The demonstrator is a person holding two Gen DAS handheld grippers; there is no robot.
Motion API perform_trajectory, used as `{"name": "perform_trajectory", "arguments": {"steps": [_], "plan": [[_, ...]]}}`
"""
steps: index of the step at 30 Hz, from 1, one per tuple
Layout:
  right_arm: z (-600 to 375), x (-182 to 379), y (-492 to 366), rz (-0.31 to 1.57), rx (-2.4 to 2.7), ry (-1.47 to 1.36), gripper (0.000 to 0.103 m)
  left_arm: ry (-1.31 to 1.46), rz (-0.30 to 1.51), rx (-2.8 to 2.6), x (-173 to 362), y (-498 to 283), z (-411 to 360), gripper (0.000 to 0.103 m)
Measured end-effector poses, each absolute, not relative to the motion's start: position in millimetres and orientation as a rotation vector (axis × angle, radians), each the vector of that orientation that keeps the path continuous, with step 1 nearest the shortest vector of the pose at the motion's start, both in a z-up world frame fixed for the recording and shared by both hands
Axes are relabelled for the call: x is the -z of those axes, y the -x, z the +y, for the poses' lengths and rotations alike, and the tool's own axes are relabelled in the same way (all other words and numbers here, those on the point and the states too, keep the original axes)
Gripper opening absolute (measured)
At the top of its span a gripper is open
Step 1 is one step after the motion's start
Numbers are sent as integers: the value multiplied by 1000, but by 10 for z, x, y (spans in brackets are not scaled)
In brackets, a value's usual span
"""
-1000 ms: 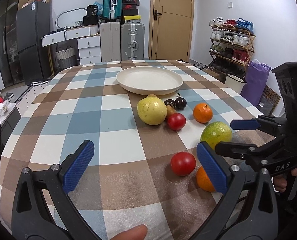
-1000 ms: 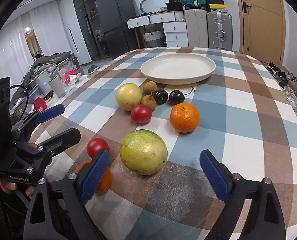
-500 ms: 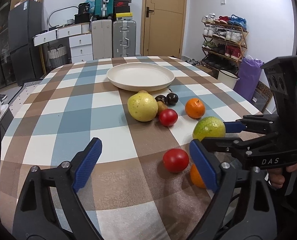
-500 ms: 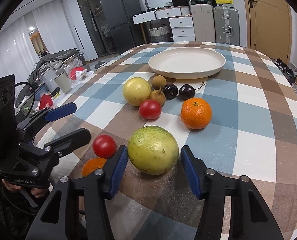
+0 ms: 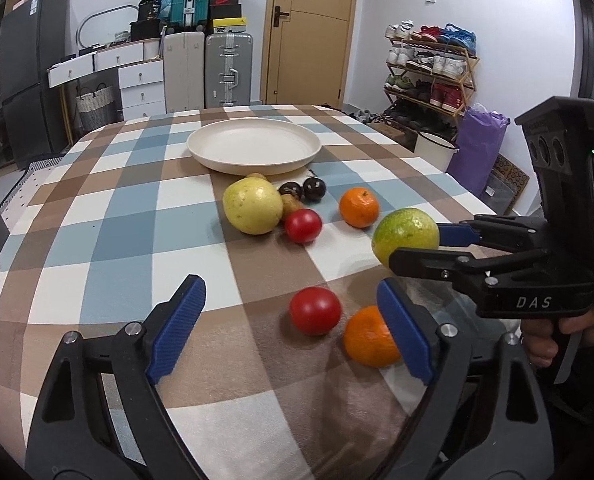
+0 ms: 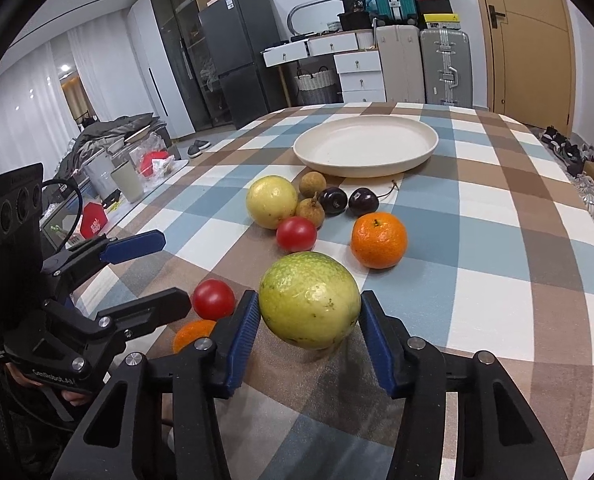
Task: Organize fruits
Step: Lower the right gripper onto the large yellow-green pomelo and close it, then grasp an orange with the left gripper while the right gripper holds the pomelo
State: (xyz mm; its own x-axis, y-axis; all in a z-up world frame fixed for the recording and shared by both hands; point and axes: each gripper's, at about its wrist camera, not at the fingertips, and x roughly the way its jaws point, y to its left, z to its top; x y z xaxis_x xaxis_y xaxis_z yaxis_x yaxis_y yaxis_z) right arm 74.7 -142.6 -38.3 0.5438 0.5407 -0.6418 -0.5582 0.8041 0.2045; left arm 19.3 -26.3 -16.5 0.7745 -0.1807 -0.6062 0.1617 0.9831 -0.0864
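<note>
Checked tablecloth (image 5: pixel 109 216): matt woven cloth, slightly napped. Plate (image 5: pixel 254 145) at twelve o'clock: smooth cream surface, low sheen. Green citrus fruit (image 6: pixel 309 300): dimpled, speckled rind. Tomato (image 5: pixel 315 310) at five o'clock of centre: smooth, glossy skin. Cherries (image 6: pixel 334 201): dark, glossy. Right gripper (image 6: pixel 307 334): matt black plastic with ribbed blue pads (image 6: pixel 243 334) and metal screws.

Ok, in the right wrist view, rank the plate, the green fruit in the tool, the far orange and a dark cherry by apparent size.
1. Plate
2. Green fruit, though nearness to the camera inflates it
3. Far orange
4. Dark cherry
</note>
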Motion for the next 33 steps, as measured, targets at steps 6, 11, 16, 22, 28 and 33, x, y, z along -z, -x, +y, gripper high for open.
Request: {"name": "perform_trajectory", "arguments": {"steps": [6, 11, 16, 22, 28, 33], "plan": [[-1563, 336, -632, 737, -639, 7, 51, -13, 665, 233, 159, -102, -443, 87], [-1658, 345, -559, 735, -621, -3, 51, -47, 688, 298, 192, -34, -590, 69], [-1715, 356, -501, 736, -608, -6, 51, -83, 718, 351, 254, -4, -723, 47], [-1724, 348, -485, 733, -607, -6, 51, -103, 723, 350, 289, -9, -746, 35], [-1726, 343, -484, 733, -605, -5, 51, -81, 726, 367, 283, -11, -701, 34], [-1722, 339, -484, 732, -606, -3, 51, -90, 734, 379, 292, -5, -703, 35]]}}
